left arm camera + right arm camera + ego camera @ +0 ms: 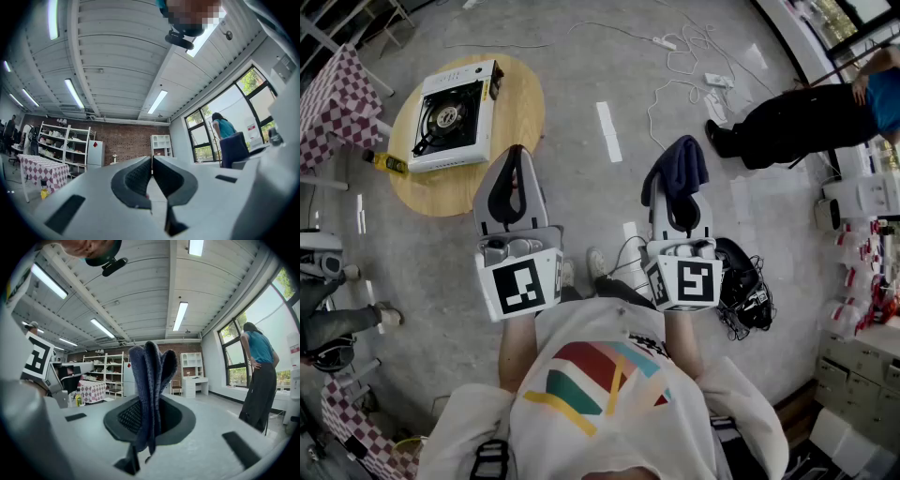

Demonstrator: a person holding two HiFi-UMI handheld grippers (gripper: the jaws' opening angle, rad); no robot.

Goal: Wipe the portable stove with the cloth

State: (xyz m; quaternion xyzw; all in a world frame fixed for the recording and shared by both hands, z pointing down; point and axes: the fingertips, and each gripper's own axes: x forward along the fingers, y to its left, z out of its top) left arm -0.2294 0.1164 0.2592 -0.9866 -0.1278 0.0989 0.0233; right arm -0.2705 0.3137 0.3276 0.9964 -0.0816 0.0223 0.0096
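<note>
Currently both grippers held over floor, off round wooden table [517, 111]. Portable stove [453, 117] sits on table, toward its left side, burner up. Yellow bottle [389, 163] by table's left rim, just beside stove. Left gripper [515, 155] near table's right edge, jaws pressed together, nothing between. Right gripper [679, 192] well right of table, jaws pinching dark blue cloth [678, 161]. Cloth bunched, sticking out past jaw tips, well apart from stove. Bystander [797, 117] stands far right of table.
</note>
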